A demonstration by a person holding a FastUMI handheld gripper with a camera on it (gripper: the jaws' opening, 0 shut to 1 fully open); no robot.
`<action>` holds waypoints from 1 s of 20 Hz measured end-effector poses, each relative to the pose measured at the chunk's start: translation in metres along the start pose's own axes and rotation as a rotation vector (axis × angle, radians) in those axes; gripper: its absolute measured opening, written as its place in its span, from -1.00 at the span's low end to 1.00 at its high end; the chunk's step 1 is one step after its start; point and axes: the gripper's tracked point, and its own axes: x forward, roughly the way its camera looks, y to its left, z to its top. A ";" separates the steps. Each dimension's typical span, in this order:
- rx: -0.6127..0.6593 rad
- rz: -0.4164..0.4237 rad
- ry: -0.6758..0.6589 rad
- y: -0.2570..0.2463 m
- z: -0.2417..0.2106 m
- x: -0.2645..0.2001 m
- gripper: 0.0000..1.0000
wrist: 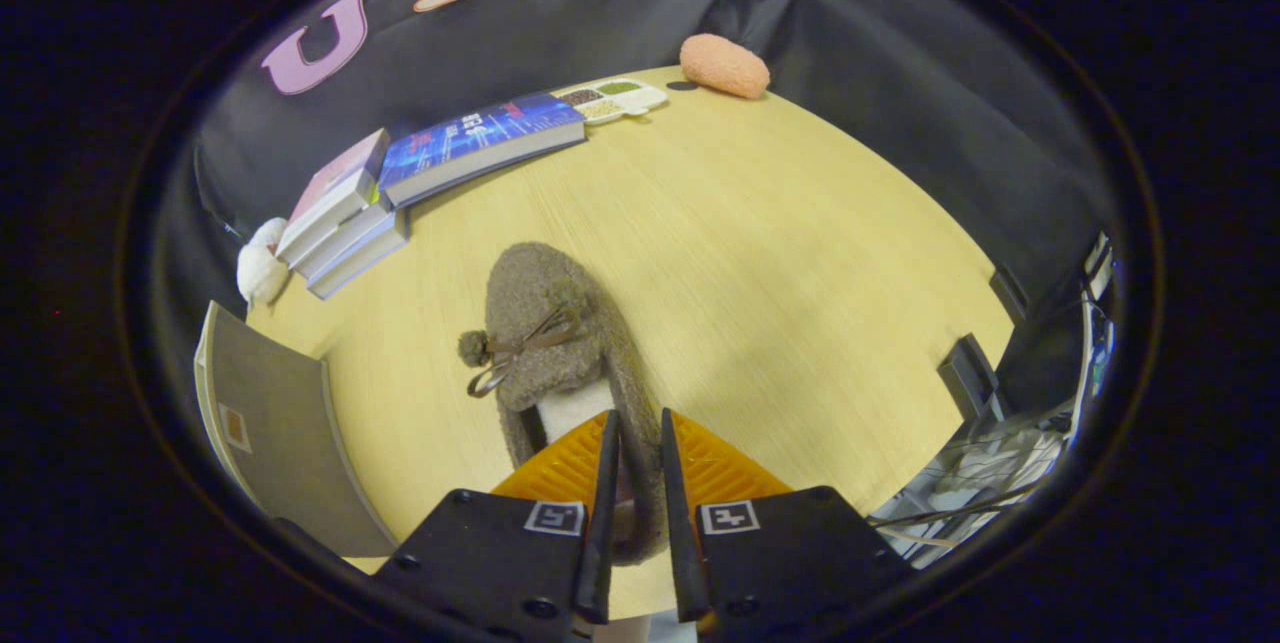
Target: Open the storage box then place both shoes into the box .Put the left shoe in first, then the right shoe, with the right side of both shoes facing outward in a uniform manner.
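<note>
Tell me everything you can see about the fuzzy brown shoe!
The fuzzy brown shoe is a slipper of woolly-looking fabric with a pale lining inside. A thin bow with a small pom-pom sits on its top. It lies on the wooden table, toe pointing away towards the books. The claw is nearly closed, its fingers pinching the slipper's heel-side rim between them.

Even, soft light from above brightens the desk (760, 253) with no hard glare; the shoe (560, 343) casts only a faint shadow. Fisheye bending curves the desk's edges, and detail softens toward the rim.
</note>
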 end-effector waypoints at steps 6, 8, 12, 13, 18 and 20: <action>0.016 0.017 0.054 0.000 -0.011 0.016 -0.44; 0.056 0.022 0.057 -0.002 -0.009 0.015 -0.59; 0.130 0.049 0.076 0.004 -0.011 0.011 -0.88; 0.153 0.057 0.078 0.006 -0.011 0.009 -0.93; 0.161 0.089 0.068 0.023 -0.010 -0.010 -0.93; 0.168 0.128 0.053 0.039 -0.004 -0.025 -0.93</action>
